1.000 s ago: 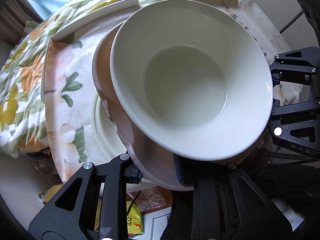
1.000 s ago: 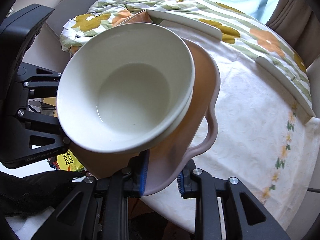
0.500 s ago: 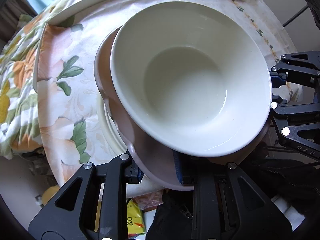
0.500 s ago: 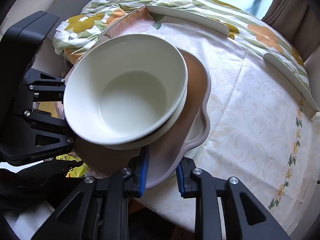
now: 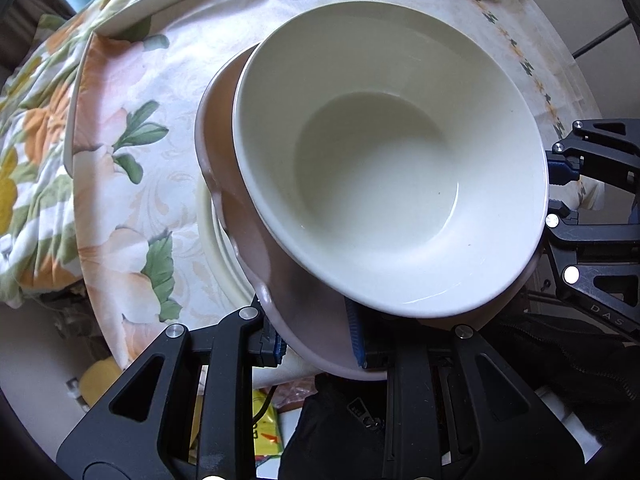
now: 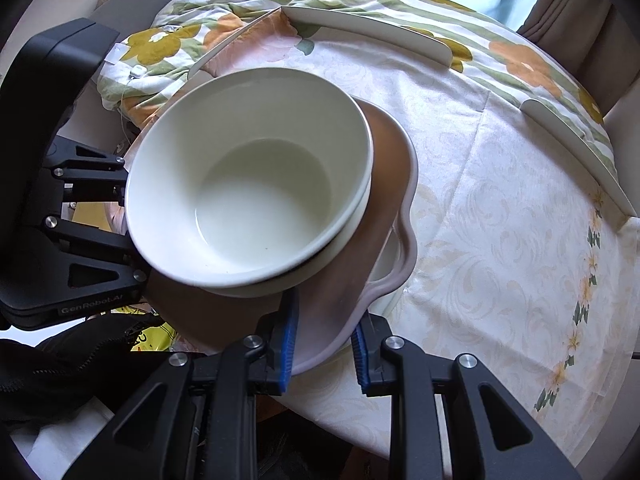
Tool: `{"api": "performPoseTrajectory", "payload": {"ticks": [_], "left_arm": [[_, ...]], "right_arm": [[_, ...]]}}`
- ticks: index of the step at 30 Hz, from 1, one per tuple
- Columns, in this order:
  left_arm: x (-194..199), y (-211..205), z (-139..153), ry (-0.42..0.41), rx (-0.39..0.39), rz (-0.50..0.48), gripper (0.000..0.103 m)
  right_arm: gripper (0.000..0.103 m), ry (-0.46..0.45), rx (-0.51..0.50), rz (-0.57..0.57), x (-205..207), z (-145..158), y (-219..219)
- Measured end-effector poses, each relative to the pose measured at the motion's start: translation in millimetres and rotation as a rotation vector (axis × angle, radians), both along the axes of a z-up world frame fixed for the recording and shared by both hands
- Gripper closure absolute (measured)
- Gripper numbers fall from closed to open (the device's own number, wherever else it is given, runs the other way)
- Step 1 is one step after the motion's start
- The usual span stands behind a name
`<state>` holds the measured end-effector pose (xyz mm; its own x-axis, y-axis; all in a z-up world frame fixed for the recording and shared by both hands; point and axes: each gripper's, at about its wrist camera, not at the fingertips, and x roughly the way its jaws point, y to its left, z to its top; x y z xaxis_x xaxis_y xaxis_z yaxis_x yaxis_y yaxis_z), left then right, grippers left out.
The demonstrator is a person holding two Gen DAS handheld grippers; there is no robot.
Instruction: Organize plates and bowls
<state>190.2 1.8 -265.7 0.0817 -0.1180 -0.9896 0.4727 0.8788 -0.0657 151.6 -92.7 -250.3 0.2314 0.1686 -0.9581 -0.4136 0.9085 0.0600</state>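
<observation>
A pink plate with a wavy rim (image 5: 240, 216) (image 6: 384, 184) carries stacked white bowls (image 5: 380, 168) (image 6: 256, 192). My left gripper (image 5: 316, 340) is shut on the plate's near edge. My right gripper (image 6: 324, 344) is shut on its opposite edge. Both hold the plate just above a cream plate (image 5: 218, 256) (image 6: 390, 256) that lies on the round table (image 6: 500, 240); most of that plate is hidden under the pink one.
The table wears a floral cloth (image 5: 132, 152) with white edge guards (image 6: 360, 32) along its rim. A flowered quilt (image 6: 440, 8) lies beyond the table. A yellow packet (image 5: 264, 428) lies on the floor below the table edge.
Both grippers have lowered the pink plate with the bowls toward the table, over the cream plate. The grips have not changed.
</observation>
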Motion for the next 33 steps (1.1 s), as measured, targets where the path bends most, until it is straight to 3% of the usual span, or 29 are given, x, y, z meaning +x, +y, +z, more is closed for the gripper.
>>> {"api": "performPoseTrajectory", "payload": {"ticks": [3, 18, 25, 33], "left_arm": [[1.6, -3.3, 0.2, 0.013, 0.023, 0.0, 0.08], [7.0, 3.7, 6.2, 0.131, -0.056, 0.026, 0.068], [3.9, 6.9, 18.2, 0.112, -0.028, 0.002, 0.056], [0.0, 6.0, 24.3, 0.094, -0.028, 0.013, 0.054]], "right_arm": [[0.08, 0.01, -0.007, -0.003, 1.2, -1.1, 0.4], [0.08, 0.027, -0.029, 0.006, 1.9, -1.9, 2.0], [0.08, 0.034, -0.034, 0.004, 3.4, -1.7, 2.2], [0.08, 0.06, -0.017, -0.037, 1.2, 3.7, -2.3]]}}
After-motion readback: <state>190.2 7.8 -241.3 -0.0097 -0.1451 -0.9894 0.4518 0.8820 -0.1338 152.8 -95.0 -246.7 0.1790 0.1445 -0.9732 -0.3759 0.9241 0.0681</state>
